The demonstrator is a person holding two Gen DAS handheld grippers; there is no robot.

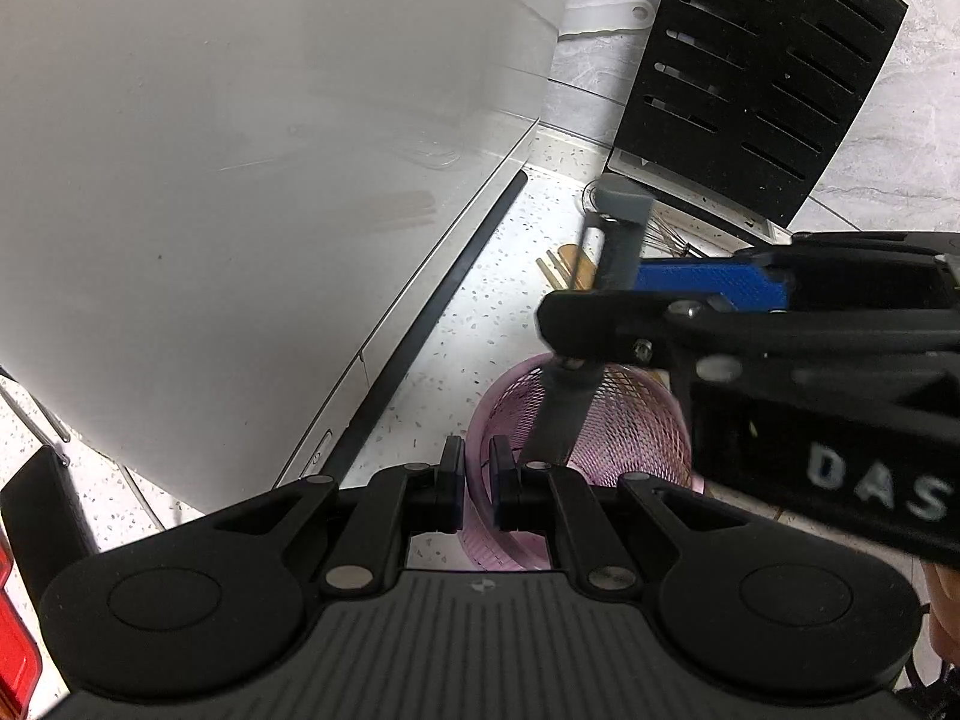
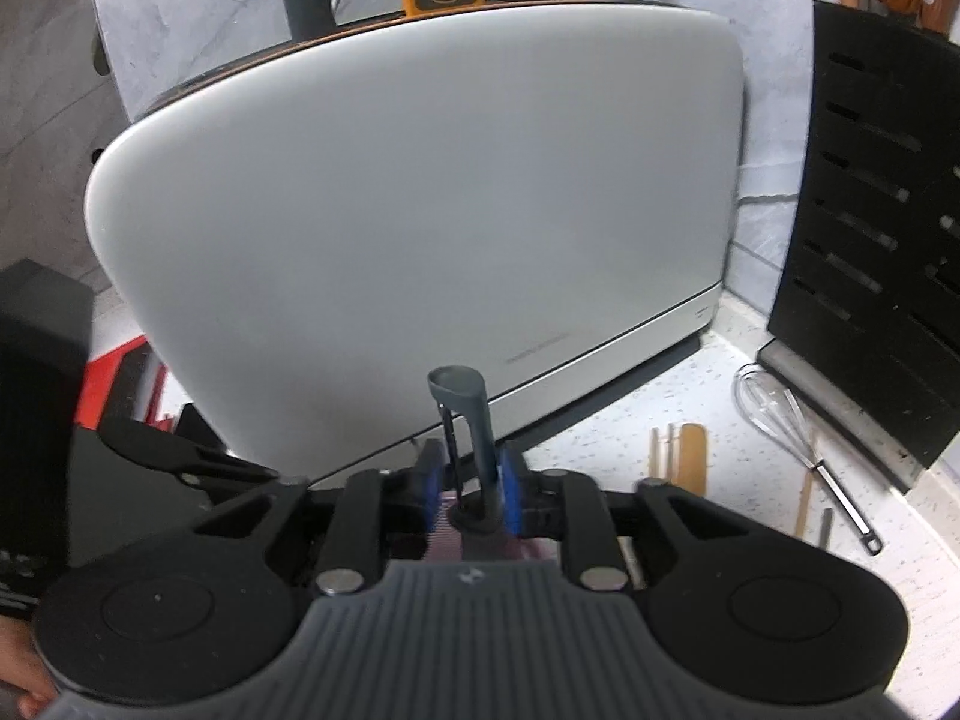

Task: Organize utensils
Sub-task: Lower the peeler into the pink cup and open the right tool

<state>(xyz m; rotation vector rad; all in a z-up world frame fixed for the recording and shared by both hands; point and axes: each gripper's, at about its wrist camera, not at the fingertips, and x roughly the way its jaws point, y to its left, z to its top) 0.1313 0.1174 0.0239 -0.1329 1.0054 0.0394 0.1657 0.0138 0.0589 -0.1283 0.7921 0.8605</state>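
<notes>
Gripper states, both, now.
Left gripper: closed on the pink mesh cup rim.
Right gripper: gray peeler between its pads; grip cannot be told.

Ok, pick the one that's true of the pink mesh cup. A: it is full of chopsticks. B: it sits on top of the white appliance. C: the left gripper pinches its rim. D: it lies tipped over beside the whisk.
C: the left gripper has its pads closed on the near rim of the pink mesh cup, which stands upright on the counter.

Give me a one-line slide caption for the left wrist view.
Left hand-held gripper pinches the pink mesh cup's rim while the right hand-held gripper lowers a grey utensil into it.
</notes>
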